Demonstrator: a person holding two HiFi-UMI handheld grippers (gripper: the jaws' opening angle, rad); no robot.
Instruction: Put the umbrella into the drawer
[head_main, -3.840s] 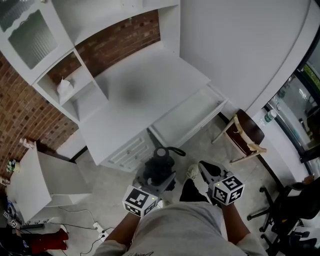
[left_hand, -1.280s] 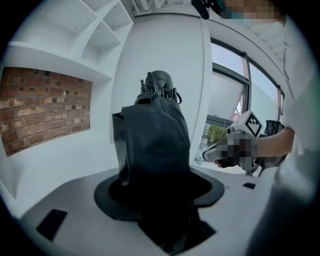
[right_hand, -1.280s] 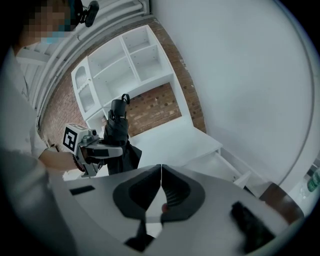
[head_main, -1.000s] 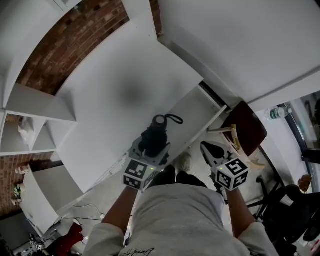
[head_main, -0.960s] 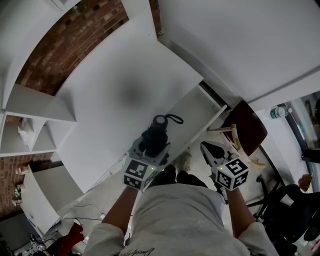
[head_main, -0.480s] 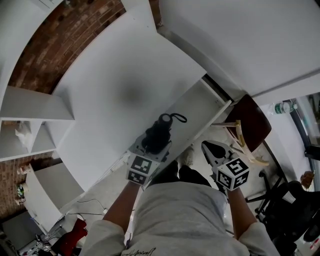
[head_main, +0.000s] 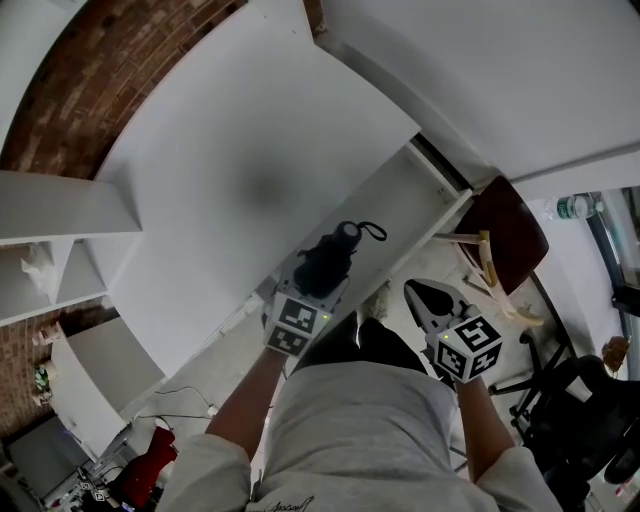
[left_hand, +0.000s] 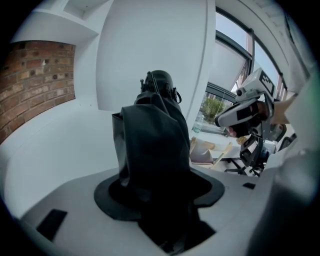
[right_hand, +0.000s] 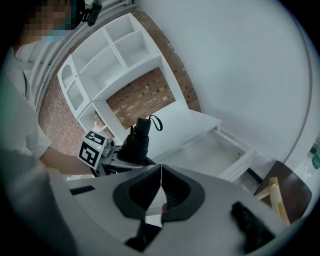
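Observation:
A folded black umbrella (head_main: 332, 260) with a wrist loop is held upright in my left gripper (head_main: 318, 276), whose jaws stand wide and shut on its bunched fabric. It hangs over the near left end of the open white drawer (head_main: 443, 214). In the left gripper view the umbrella (left_hand: 152, 145) fills the space between the pads. My right gripper (head_main: 418, 294) hangs to the right, beside the drawer front, shut and empty. From the right gripper view I see my right gripper (right_hand: 161, 186), the umbrella (right_hand: 138, 139) and the drawer (right_hand: 212, 149).
The white desk top (head_main: 250, 160) lies behind the drawer, with shelves (head_main: 50, 230) and a brick wall (head_main: 60, 110) at the left. A wooden chair (head_main: 508, 238) stands close to the drawer's right end. An office chair (head_main: 580, 410) is at the lower right.
My left gripper has sunk with the umbrella and shifted right, from over the desk edge to over the drawer. The right gripper has dropped a little and stays shut.

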